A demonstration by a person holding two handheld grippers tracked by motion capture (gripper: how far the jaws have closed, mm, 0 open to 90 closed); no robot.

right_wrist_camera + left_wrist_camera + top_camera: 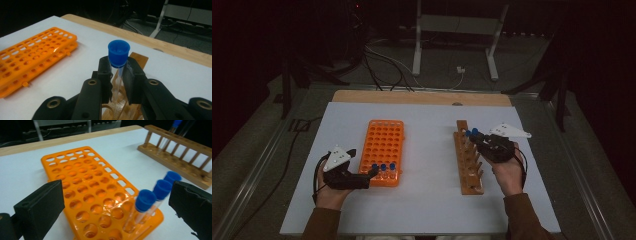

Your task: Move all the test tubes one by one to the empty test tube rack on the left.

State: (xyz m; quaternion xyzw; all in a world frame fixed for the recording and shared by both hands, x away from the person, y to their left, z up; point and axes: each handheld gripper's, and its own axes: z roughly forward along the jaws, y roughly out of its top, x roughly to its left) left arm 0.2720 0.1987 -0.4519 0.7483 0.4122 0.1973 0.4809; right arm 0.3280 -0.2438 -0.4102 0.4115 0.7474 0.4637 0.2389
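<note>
Table [427,210]: flat, matte white sheet over a pale wooden board, edge of the board exposed along the far side.

Orange rack [384,145]: moulded plastic, glossy, rectangular, gridded with round wells and a row of square slots along one edge. Placed left of centre. Three capped tubes [143,206] standing in its near right corner; all other wells vacant.

Wooden rack [468,157]: unvarnished light wood, long and narrow, upper rail with holes carried on turned pegs. Placed right of centre, running near to far. One or two blue caps noted at its far end beside the grip; exact count not determinable. Remaining holes apparently vacant.

Right hand-held gripper [119,77]: black, clamped on a test tube [119,66] just under the cap, tube upright over the far end of the wooden rack. Tube clear and slender; cap blue, smooth, flared.

Left hand-held gripper [115,207]: jaws spread wide, flanking the three tubes at the orange rack's near corner, touching none.

Progress, judged: transfer between racks under way, direction not determinable; three tubes in orange rack, one in transit.
</note>
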